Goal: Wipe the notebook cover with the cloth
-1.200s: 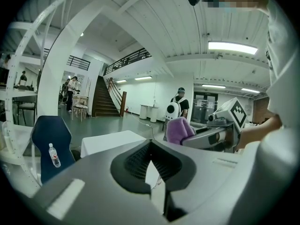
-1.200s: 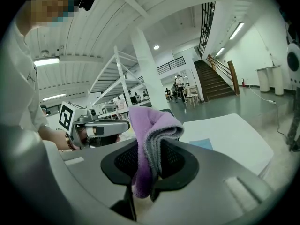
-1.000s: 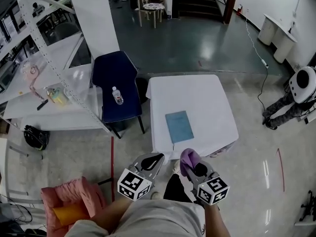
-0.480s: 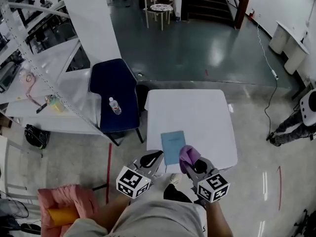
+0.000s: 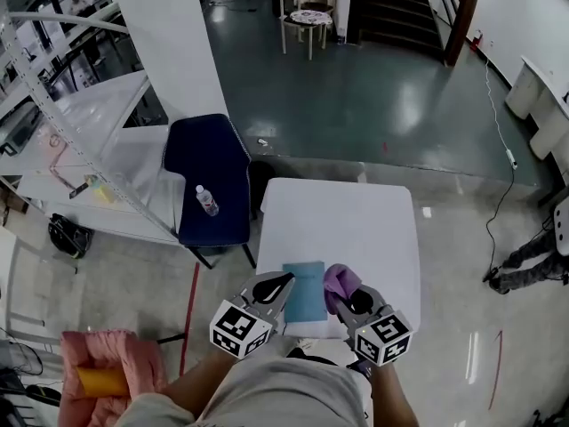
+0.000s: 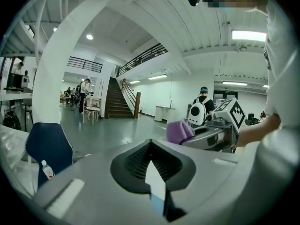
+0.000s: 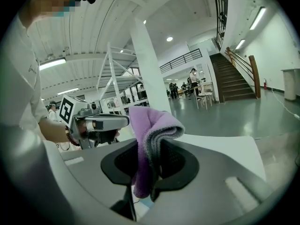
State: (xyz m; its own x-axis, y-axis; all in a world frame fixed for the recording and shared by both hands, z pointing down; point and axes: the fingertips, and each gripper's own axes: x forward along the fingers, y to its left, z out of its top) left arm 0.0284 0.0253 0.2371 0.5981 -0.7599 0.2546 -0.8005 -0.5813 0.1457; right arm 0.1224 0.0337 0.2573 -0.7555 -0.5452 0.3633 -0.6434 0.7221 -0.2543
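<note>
A light blue notebook (image 5: 306, 297) lies flat at the near edge of the white table (image 5: 356, 225). My right gripper (image 5: 339, 294) is shut on a folded purple cloth (image 5: 341, 280), which sticks up from the jaws (image 7: 151, 134) just right of the notebook. My left gripper (image 5: 283, 282) hovers at the notebook's left edge, jaws together and holding nothing. Both are held in the air near my body. In the left gripper view, a sliver of the notebook (image 6: 157, 203) shows through the slit between the jaws, and the right gripper with the cloth (image 6: 178, 131) is off to the right.
A dark blue chair (image 5: 206, 172) with a small water bottle (image 5: 206, 200) on its seat stands left of the table. A white shelf frame (image 5: 84, 163) is further left. A pink seat (image 5: 102, 363) sits on the floor at lower left. A person's legs (image 5: 524, 256) are at far right.
The table and notebook have come closer in the head view; the notebook now lies between the two grippers. Both grippers keep the same pose, and the cloth stays held.
</note>
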